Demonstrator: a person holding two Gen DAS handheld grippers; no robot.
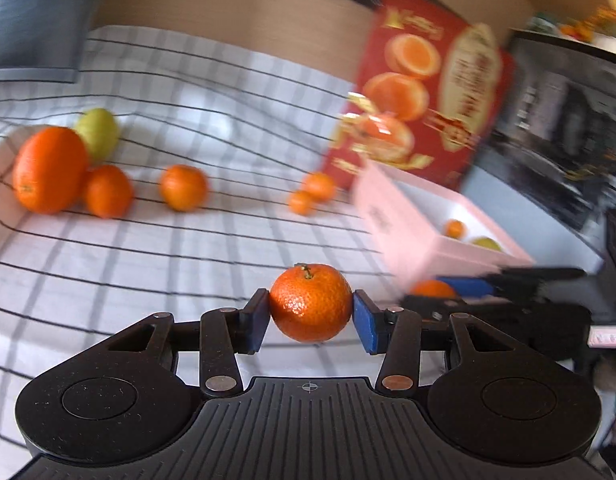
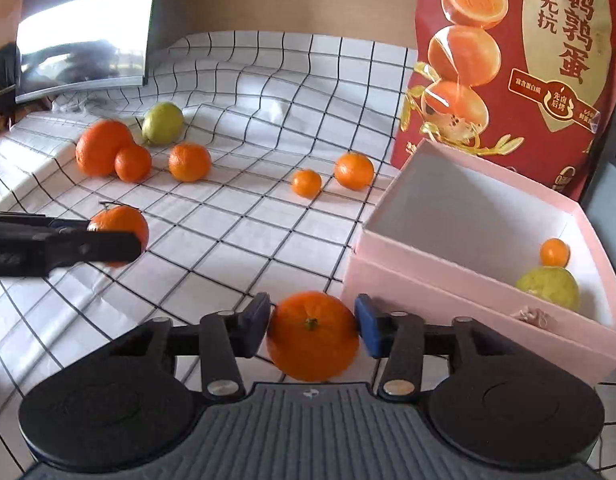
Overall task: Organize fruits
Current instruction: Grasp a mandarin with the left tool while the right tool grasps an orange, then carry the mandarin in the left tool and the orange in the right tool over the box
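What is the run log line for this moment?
left gripper: holds mandarin | right gripper: holds orange | pink box: two fruits

A surface covered by a white checked cloth (image 2: 235, 216) is seen. At centre left, a big orange (image 2: 101, 147), two mandarins (image 2: 133, 163) (image 2: 189, 162) and a green fruit (image 2: 162, 123) are laid. Near centre, two smaller mandarins (image 2: 306, 183) (image 2: 354, 170) are found. At right, a pink box (image 2: 448, 280) and a red bag (image 2: 516, 60) are placed.

left wrist: low, close over checked cloth (image 1: 147, 264), facing right | right wrist: same, both share pink box (image 2: 448, 280)
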